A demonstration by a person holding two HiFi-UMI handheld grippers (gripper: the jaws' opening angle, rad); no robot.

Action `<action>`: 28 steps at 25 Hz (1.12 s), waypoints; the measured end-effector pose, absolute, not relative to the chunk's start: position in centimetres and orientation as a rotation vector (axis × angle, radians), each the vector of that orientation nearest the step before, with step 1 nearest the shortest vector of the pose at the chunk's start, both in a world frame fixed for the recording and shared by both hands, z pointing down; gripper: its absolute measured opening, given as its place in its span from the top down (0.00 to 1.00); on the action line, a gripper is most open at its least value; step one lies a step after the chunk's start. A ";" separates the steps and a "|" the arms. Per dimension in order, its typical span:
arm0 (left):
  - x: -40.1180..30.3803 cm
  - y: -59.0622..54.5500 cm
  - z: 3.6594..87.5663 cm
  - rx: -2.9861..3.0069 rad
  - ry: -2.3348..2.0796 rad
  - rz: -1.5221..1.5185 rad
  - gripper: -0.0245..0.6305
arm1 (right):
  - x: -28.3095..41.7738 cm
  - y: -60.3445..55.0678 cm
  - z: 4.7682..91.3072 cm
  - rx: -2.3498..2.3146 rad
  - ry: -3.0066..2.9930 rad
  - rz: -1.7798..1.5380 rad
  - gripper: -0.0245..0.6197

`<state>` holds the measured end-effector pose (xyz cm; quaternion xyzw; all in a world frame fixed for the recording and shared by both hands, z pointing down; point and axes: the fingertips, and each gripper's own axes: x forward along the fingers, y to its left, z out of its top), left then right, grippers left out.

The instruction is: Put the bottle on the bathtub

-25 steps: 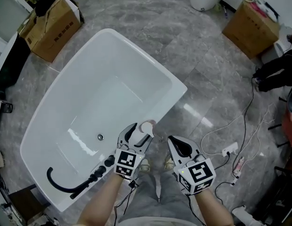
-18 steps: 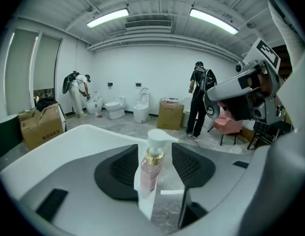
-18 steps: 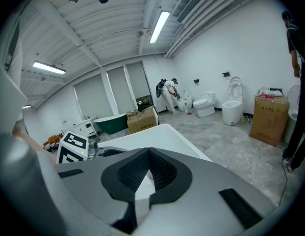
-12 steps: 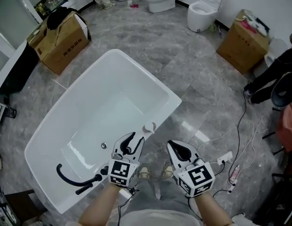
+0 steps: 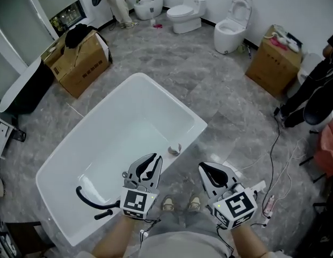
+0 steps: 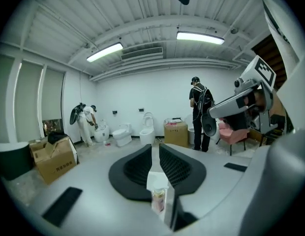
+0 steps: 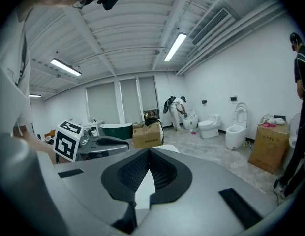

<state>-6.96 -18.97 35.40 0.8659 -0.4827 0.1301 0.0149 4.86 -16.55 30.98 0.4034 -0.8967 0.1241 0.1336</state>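
Fingers (image 6: pixel 137 167) of the left gripper (image 5: pixel 154 159) stand slightly spread, the bottle (image 5: pixel 174 149) just beyond on the bathtub (image 5: pixel 123 128) rim, while the right gripper (image 5: pixel 205 167) is pressed together.

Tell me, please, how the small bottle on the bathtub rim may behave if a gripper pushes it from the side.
The bottle stands upright on the narrow rim of the bathtub, so a side push would probably send it into the tub or onto the floor. It looks small, so it is likely light and easy to tip. The rim is glossy, so it may also slide.
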 end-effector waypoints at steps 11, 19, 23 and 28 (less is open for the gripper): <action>-5.7 -14.8 25.3 2.911 -1.538 0.351 0.89 | 5.3 -12.6 22.4 1.110 -2.665 0.078 0.92; -5.6 -12.2 21.8 2.907 -1.533 0.322 0.91 | 6.0 -10.6 19.0 1.135 -2.734 0.098 0.92; -5.6 -11.8 20.7 2.921 -1.557 0.348 0.92 | 6.8 -10.8 18.4 1.185 -2.748 0.142 0.92; -6.5 -11.7 20.0 2.903 -1.577 0.312 0.93 | 6.6 -10.7 18.8 1.187 -2.731 0.126 0.92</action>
